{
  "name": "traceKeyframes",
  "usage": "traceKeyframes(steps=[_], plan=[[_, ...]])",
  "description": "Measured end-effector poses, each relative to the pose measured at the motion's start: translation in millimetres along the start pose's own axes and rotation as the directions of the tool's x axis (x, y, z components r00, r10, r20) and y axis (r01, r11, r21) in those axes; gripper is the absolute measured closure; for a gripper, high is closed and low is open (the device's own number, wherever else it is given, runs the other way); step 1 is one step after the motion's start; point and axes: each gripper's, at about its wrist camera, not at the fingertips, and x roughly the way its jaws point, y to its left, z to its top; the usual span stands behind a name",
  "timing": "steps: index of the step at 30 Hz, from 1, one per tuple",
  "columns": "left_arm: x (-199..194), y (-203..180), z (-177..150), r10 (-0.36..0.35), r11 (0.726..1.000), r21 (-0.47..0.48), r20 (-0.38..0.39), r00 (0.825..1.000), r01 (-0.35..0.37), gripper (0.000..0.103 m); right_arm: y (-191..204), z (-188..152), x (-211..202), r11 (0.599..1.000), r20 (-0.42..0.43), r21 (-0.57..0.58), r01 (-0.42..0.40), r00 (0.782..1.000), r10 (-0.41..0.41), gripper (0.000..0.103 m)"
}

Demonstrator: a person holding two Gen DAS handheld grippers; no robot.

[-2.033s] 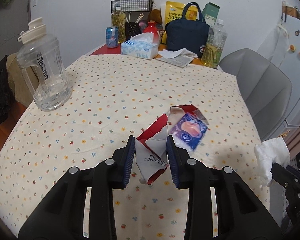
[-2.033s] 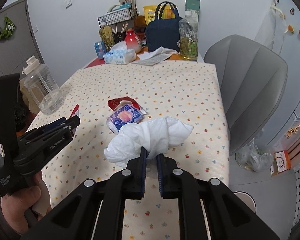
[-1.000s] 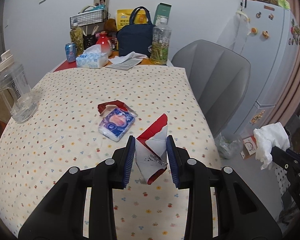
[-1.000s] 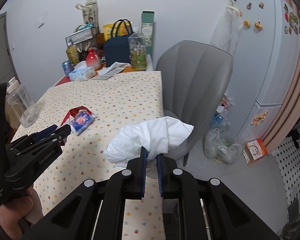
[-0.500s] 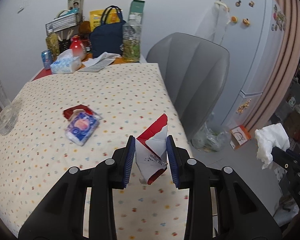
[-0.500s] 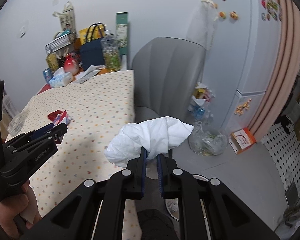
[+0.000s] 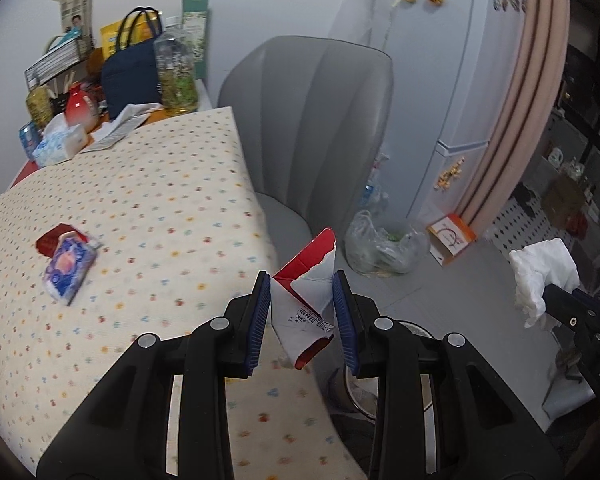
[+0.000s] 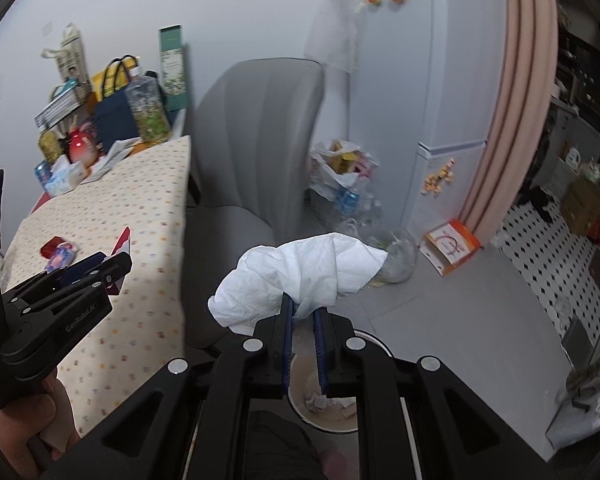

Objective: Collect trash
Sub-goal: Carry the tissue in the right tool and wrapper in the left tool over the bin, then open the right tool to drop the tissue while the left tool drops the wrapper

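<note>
My left gripper [image 7: 302, 296] is shut on a torn red and white paper carton piece [image 7: 306, 292], held past the table's right edge. My right gripper [image 8: 303, 312] is shut on a crumpled white tissue [image 8: 300, 276], also seen in the left wrist view [image 7: 540, 276]. It hovers above a round trash bin [image 8: 328, 404] on the floor that holds scraps; the bin's rim shows in the left wrist view [image 7: 360, 392]. A blue tissue packet [image 7: 68, 266] and a red wrapper [image 7: 52, 238] lie on the floral tablecloth [image 7: 140, 216].
A grey chair [image 7: 312, 120] stands beside the table. A clear plastic bag [image 7: 384, 248] and an orange box [image 7: 450, 238] sit on the floor by the white fridge [image 7: 452, 80]. Bottles, a navy bag [image 7: 130, 74] and a tissue box [image 7: 62, 142] crowd the table's far end.
Both grippers have swung right, away from the table, with their loads still held. The trash bin on the floor has come into view under the right gripper.
</note>
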Motion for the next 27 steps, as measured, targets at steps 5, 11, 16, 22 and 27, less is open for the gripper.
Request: traceKeyframes(steps=[5, 11, 16, 22, 27], plan=[[19.9, -25.2, -0.9, -0.018, 0.999, 0.04, -0.038, 0.999, 0.019, 0.071, -26.4, -8.0, 16.6, 0.999, -0.031, 0.041, 0.02, 0.999, -0.019, 0.092], [39.0, -47.7, -4.3, -0.027, 0.997, 0.076, -0.078, 0.997, 0.033, 0.071, -53.1, -17.3, 39.3, 0.996, -0.072, 0.082, 0.036, 0.997, -0.03, 0.092], [50.8, -61.6, -6.6, -0.028, 0.994, 0.102, -0.104, 0.994, 0.039, 0.071, -69.8, -26.2, 66.5, 0.992, -0.126, 0.119, 0.038, 0.992, -0.023, 0.079], [59.9, -73.9, -7.6, -0.028, 0.992, 0.119, -0.123, 0.992, 0.043, 0.071, -85.6, -32.1, 75.0, 0.988, -0.139, 0.143, 0.054, 0.99, -0.033, 0.062], [65.1, -94.1, -11.2, -0.047, 0.987, 0.148, -0.139, 0.989, 0.068, 0.071, -104.4, -36.1, 68.9, 0.983, -0.137, 0.168, 0.076, 0.989, -0.053, 0.06]])
